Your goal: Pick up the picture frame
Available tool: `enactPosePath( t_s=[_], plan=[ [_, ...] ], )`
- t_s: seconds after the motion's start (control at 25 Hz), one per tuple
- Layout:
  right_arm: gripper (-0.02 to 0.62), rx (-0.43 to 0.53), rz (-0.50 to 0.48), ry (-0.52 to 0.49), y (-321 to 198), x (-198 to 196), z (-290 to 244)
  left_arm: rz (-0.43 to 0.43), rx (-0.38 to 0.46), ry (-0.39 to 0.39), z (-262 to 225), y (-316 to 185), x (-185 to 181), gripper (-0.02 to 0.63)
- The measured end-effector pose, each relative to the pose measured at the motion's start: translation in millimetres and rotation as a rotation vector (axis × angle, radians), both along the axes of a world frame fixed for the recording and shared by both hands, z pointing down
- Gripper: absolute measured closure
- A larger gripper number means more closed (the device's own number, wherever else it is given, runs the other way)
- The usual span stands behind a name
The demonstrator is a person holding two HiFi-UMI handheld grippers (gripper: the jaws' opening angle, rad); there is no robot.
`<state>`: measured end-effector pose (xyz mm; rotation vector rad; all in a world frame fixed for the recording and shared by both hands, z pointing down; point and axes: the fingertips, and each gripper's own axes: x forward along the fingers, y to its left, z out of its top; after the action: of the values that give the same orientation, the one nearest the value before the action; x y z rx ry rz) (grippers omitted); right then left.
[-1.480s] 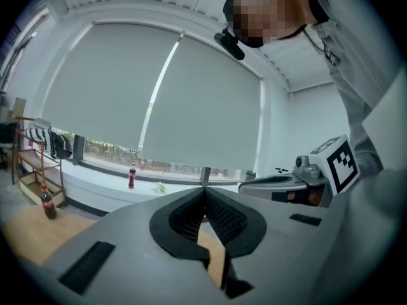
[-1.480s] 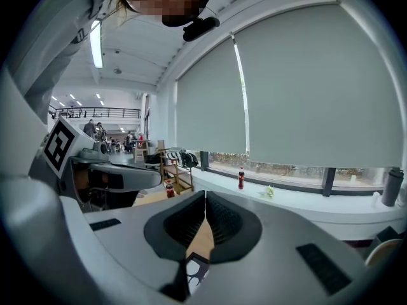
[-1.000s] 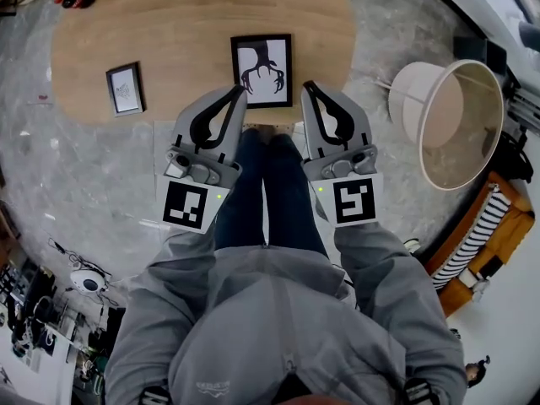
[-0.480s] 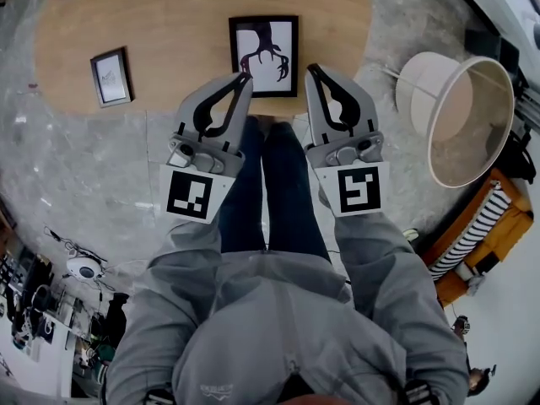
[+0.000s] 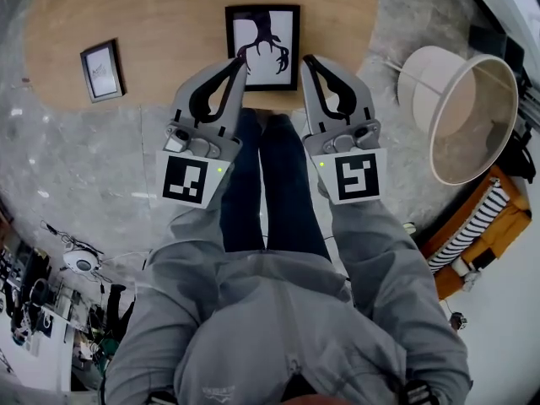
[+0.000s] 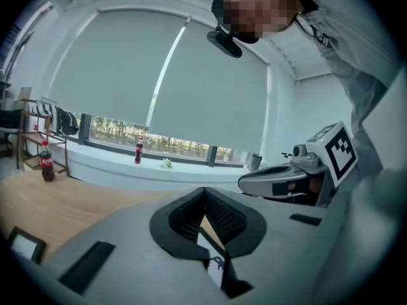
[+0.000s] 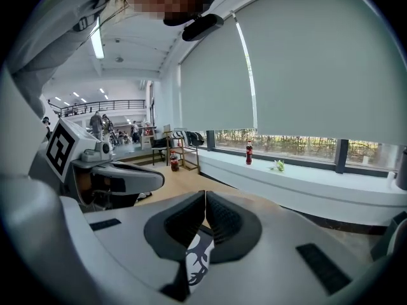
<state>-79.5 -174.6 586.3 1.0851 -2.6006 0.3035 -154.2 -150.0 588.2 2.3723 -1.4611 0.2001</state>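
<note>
Jaws shut on both grippers, pads met at the tips, nothing held between them. Left gripper (image 5: 240, 62) and right gripper (image 5: 307, 59) were side by side, both aimed forward and slightly down, with a gap between them.

Picture frame (image 5: 262, 47) lay flat on the worktop (image 5: 169, 24) close to its near edge, directly ahead of that gap. In the head view the left tip overlapped the frame's near left edge and the right tip its near right edge. Neither hand was clearly nearer. Whether either tip touched the frame could not be told. Each gripper view showed a slice of the print through the opening under the closed tips, so the frame sat just ahead of and below both.

Its long axis ran away from the person, short side nearest. Judged: the jaws would need to part before any grasp, and a side edge looked the likeliest hold.

Frame was thin and black, portrait format, around a white sheet with a dark branching, claw-like figure. A smaller frame (image 5: 101, 71) lay well apart to the left.
</note>
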Motion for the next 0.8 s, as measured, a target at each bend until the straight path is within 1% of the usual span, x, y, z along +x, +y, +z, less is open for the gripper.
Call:
enactPosePath(
  t_s=[0.16, 0.64, 0.8],
  plan=[
    [0.563, -0.011, 0.000, 0.011, -1.5, -0.5, 14.1, -0.007, -0.012, 0.010, 14.1, 1.0, -2.0, 0.588],
    [0.563, -0.041, -0.009, 0.062, -0.1, -0.3, 51.3, -0.007, -0.067, -0.024, 52.1, -0.9, -9.3, 0.588],
    [0.563, -0.064, -0.011, 0.080, 2.1, -0.2, 62.8, -0.023, -0.096, -0.012, 64.7, -0.4, -12.2, 0.588]
  ],
)
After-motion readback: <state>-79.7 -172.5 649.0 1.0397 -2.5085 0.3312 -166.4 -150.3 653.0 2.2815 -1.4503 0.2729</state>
